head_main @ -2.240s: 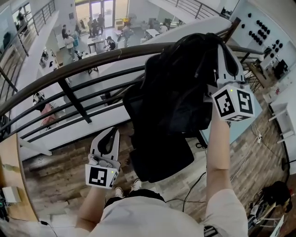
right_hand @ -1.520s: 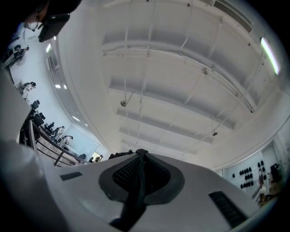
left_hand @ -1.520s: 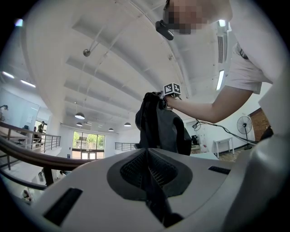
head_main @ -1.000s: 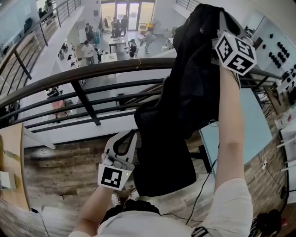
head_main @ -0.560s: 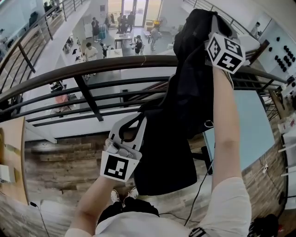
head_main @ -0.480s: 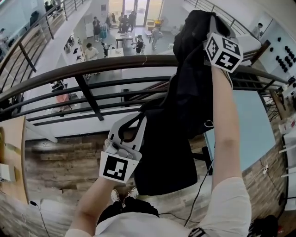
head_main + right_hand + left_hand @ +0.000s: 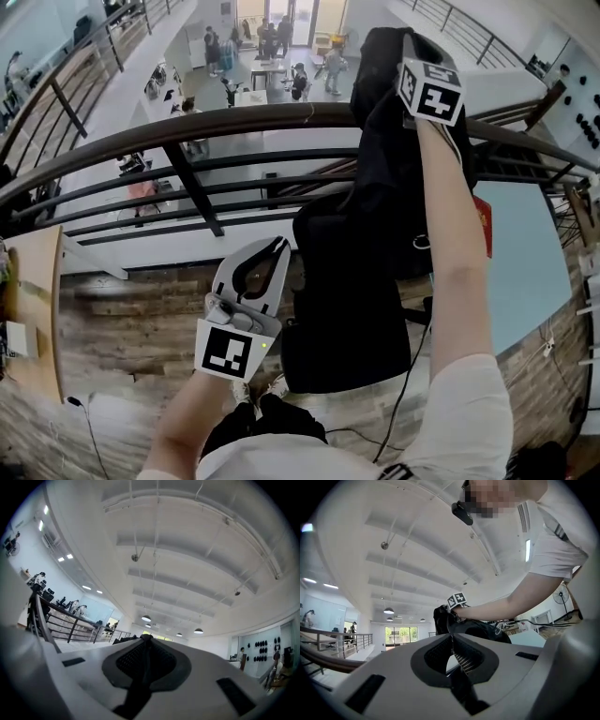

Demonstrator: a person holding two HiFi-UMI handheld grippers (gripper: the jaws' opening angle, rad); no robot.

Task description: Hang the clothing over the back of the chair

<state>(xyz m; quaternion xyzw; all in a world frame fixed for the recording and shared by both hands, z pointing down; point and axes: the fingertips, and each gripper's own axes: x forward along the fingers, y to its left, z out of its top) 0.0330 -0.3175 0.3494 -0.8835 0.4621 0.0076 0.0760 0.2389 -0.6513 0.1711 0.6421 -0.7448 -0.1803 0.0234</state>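
Right gripper (image 7: 418,54): jaws are closed tight on a fold of the black clothing (image 7: 386,122), which is held high, above the railing (image 7: 187,127).
Left gripper (image 7: 279,246): jaws are pressed together with nothing between them; it is held low, just left of the chair (image 7: 342,309).
Clothing: it hangs from the right gripper down to the chair's back; whether it rests there cannot be told.
Chair: it is placed between the person and the railing.

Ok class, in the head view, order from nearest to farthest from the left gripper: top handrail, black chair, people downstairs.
1. Black chair, just right of the left gripper.
2. Top handrail, ahead.
3. People downstairs, far below beyond it.
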